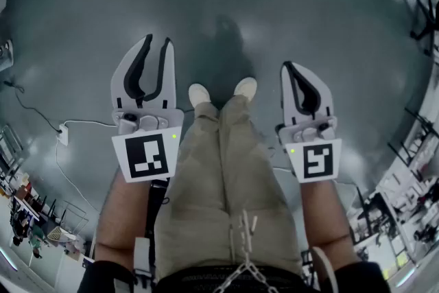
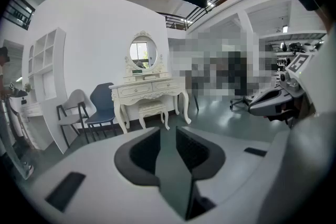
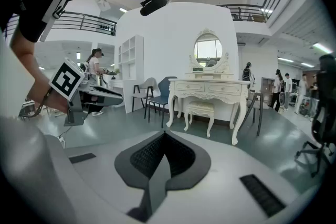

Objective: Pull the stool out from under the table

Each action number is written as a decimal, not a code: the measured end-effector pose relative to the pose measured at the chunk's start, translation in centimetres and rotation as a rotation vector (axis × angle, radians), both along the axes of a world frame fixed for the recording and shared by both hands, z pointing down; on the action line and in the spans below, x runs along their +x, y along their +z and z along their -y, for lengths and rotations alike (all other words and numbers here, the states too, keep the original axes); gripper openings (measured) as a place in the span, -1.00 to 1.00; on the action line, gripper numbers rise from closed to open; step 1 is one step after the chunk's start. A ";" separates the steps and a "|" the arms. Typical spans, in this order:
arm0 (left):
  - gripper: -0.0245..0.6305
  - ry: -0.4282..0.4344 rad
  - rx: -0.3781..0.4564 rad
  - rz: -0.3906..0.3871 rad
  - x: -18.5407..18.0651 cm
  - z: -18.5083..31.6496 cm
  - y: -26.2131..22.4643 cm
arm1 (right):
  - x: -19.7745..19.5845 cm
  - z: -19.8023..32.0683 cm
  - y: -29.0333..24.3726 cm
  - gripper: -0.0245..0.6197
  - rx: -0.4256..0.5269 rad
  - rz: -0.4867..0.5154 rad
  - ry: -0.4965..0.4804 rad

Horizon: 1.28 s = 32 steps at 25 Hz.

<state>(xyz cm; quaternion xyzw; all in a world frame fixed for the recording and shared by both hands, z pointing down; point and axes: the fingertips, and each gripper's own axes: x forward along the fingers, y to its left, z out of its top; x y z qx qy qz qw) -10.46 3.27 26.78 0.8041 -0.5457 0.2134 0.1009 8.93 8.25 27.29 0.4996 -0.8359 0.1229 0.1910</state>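
Observation:
The cream stool (image 2: 152, 109) (image 3: 201, 109) stands tucked under the ornate white dressing table (image 2: 150, 88) (image 3: 210, 87) with its oval mirror, several steps away across the grey floor. My left gripper (image 1: 156, 44) (image 2: 168, 131) is open by a narrow gap, with nothing between its jaws. My right gripper (image 1: 289, 67) (image 3: 164, 134) is shut and empty. Both are held in front of the person's legs, far from the stool. Each gripper shows in the other's view: the right gripper (image 2: 273, 100) and the left gripper (image 3: 98, 95).
A grey chair (image 2: 71, 113) (image 3: 143, 91) and a blue chair (image 2: 103, 106) (image 3: 160, 93) stand left of the table, beside white shelves (image 3: 129, 55). A dark chair (image 3: 255, 102) sits at its right. A cable and socket (image 1: 62, 135) lie on the floor at left. People stand in the background.

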 end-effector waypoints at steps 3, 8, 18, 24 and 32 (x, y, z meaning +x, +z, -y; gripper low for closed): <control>-0.68 0.004 -0.003 0.023 -0.4 -0.1 -0.1 | -0.2 0.1 0.5 -0.92 -0.020 0.010 -0.008; -0.53 -0.021 -0.003 0.016 -0.5 -0.2 0.0 | -0.6 1.3 1.3 -0.92 -0.022 0.031 -0.036; -0.40 -0.038 -0.020 0.008 0.5 -1.2 1.9 | 1.8 1.5 3.8 -0.35 -0.111 0.017 -0.050; -0.40 0.052 -0.032 0.049 0.7 -0.5 2.0 | 2.0 1.3 3.1 -0.32 -0.223 -0.021 -0.284; -0.40 0.055 -0.036 0.091 0.5 -1.6 2.8 | 1.9 2.9 1.0 -0.32 -0.204 -0.032 -0.289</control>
